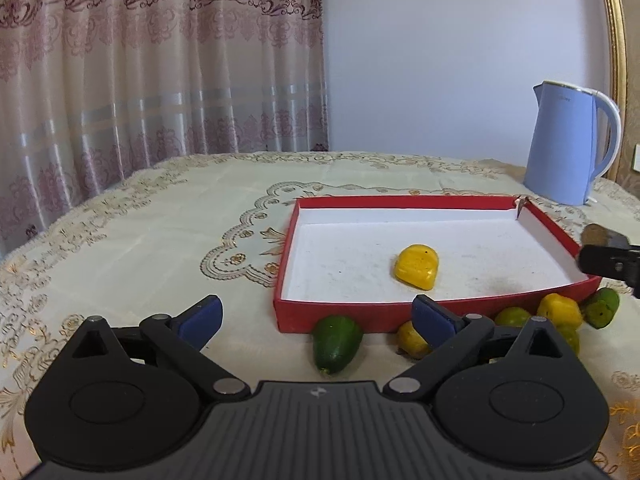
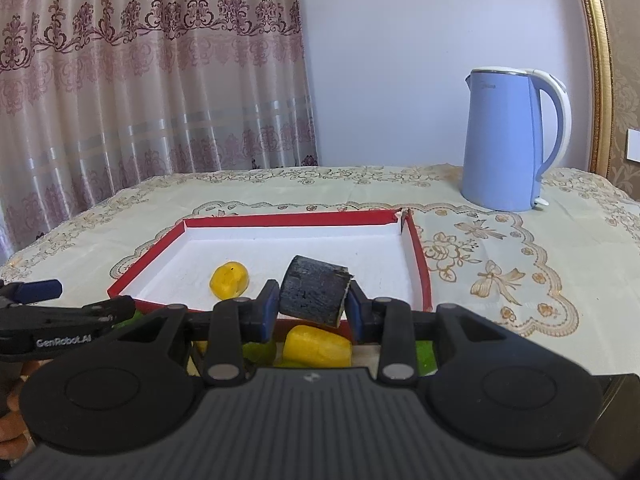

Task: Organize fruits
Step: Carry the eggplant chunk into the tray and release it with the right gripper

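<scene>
Right wrist view: a dark, charred-looking cylindrical fruit piece (image 2: pixel 314 295) is clamped between the right gripper's (image 2: pixel 312 304) blue pads, over the near wall of the shallow red cardboard tray with white floor (image 2: pixel 420 256). A yellow fruit (image 2: pixel 229 279) lies inside, ahead-left. Yellow and green fruits below are largely hidden. The left gripper (image 1: pixel 316 316) is held wide apart above an embroidered cream tablecloth (image 1: pixel 160 216); beyond stand a blue kettle (image 1: pixel 564 144) and patterned curtain (image 1: pixel 160 60).

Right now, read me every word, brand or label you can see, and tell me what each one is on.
"GenRobot.AI": white lettering on the black body of the left tool, seen in the right wrist view.
Small logo mark, no letters: on the ribbed black housing in each wrist view.
Faint brand print near the top of the blue kettle: too blurred to read.
No other text shows.
</scene>
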Action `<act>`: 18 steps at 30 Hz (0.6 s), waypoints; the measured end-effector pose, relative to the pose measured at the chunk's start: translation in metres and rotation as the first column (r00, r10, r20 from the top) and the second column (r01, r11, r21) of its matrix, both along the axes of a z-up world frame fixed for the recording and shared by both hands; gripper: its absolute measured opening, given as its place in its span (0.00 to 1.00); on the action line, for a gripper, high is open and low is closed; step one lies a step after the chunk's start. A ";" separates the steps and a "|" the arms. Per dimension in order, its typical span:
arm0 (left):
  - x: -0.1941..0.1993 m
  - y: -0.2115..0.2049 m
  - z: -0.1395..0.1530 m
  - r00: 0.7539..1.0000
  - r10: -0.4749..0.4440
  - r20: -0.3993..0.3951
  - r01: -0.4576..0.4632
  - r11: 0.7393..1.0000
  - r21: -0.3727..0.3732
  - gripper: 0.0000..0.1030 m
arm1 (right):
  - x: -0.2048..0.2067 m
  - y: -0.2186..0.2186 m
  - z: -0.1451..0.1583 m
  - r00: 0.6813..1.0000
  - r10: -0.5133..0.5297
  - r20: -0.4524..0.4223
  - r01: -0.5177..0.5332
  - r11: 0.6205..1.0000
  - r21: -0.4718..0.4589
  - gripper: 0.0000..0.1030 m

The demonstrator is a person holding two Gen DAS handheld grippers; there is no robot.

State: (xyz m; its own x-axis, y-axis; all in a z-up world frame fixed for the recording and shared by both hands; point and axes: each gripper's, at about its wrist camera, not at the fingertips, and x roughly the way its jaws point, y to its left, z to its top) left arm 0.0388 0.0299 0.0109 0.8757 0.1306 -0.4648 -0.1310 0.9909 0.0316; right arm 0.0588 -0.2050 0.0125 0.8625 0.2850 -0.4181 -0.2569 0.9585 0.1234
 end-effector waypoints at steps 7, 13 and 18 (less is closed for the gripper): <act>-0.002 -0.001 0.001 1.000 -0.011 0.000 0.011 1.000 0.000 0.98 | 0.017 0.005 0.002 1.000 0.005 -0.001 -0.005 1.000 -0.017 0.32; -0.002 -0.001 0.000 1.000 -0.015 0.002 0.015 1.000 0.005 0.98 | 0.041 0.004 0.005 1.000 -0.001 -0.020 0.001 1.000 -0.010 0.32; -0.004 0.002 0.001 1.000 -0.019 0.008 0.019 1.000 -0.003 0.98 | 0.061 0.003 0.009 1.000 -0.021 -0.022 0.021 1.000 -0.021 0.32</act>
